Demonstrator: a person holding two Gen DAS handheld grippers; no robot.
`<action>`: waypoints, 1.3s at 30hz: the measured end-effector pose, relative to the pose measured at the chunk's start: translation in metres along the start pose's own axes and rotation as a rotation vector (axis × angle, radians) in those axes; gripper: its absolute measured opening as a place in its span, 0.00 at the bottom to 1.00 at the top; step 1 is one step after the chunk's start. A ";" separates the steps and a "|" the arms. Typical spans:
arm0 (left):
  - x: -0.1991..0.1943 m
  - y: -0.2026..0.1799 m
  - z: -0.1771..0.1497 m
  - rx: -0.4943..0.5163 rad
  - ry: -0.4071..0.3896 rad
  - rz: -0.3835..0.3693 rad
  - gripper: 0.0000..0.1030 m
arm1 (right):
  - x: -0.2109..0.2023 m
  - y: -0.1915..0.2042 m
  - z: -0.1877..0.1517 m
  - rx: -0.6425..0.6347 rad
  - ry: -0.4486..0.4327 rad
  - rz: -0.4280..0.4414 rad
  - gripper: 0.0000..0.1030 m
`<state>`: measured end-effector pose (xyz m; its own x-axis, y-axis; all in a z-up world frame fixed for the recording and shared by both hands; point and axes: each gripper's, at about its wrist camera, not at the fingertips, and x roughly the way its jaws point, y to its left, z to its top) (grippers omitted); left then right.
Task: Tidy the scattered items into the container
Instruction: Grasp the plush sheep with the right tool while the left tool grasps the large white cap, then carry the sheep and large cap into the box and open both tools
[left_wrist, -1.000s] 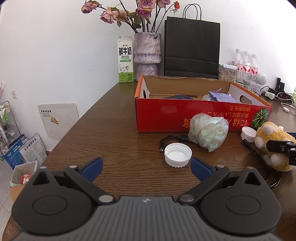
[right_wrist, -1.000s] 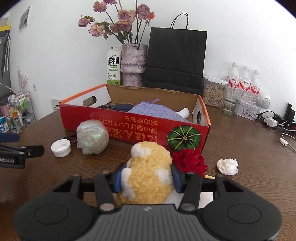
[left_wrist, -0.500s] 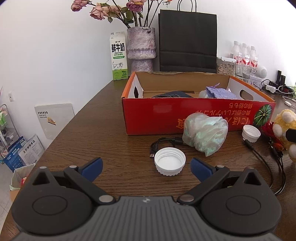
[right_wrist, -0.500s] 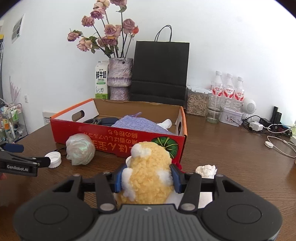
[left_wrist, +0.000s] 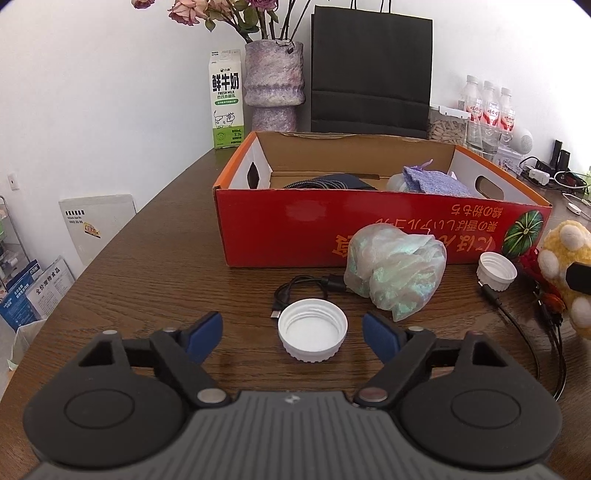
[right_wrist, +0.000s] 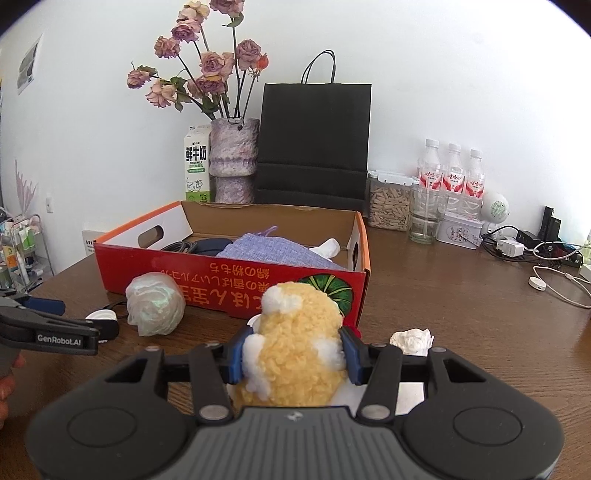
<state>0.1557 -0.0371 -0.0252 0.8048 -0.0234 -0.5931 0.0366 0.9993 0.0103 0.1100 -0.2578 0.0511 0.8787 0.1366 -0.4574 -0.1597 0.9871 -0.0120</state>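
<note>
My left gripper (left_wrist: 292, 334) is closing. The white cap (left_wrist: 312, 329) sits on the table (left_wrist: 155, 266) between its blue pads (left_wrist: 380, 336), open side up; neither pad touches it, so nothing is grasped. My right gripper (right_wrist: 291, 360) is clenched on the yellow plush toy (right_wrist: 295, 350), one pad pressed into each flank.

Beyond the left gripper:
- A black USB cable (left_wrist: 295, 291) lies coiled just behind the white cap.
- A crumpled iridescent bag (left_wrist: 395, 269) rests on the table against the front wall of the red cardboard box (left_wrist: 280, 232).
- A second white cap (left_wrist: 496, 271) lies to the right of the bag, near the box corner.

Beyond the right gripper:
- A white paper flower (right_wrist: 412, 339) lies on the table to the right of the toy.
- The box stands directly behind the toy. It holds a lilac cloth pouch (right_wrist: 273, 251) and dark cables (right_wrist: 192, 245).

Behind the box, against the wall: a milk carton (right_wrist: 196, 170), a vase of dried roses (right_wrist: 232, 158) and a black paper bag (right_wrist: 314, 144).
</note>
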 end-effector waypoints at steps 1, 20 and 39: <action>0.001 -0.001 0.000 -0.002 0.007 -0.008 0.60 | 0.001 0.000 0.001 0.002 0.000 0.001 0.47; -0.026 0.004 0.005 -0.049 -0.070 -0.040 0.40 | -0.005 0.005 0.003 0.001 -0.025 0.005 0.47; -0.042 -0.009 0.077 -0.084 -0.249 -0.089 0.40 | -0.003 0.015 0.067 -0.034 -0.194 0.018 0.47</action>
<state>0.1673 -0.0471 0.0620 0.9219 -0.1078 -0.3721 0.0733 0.9917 -0.1058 0.1352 -0.2379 0.1113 0.9451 0.1710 -0.2783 -0.1885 0.9814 -0.0372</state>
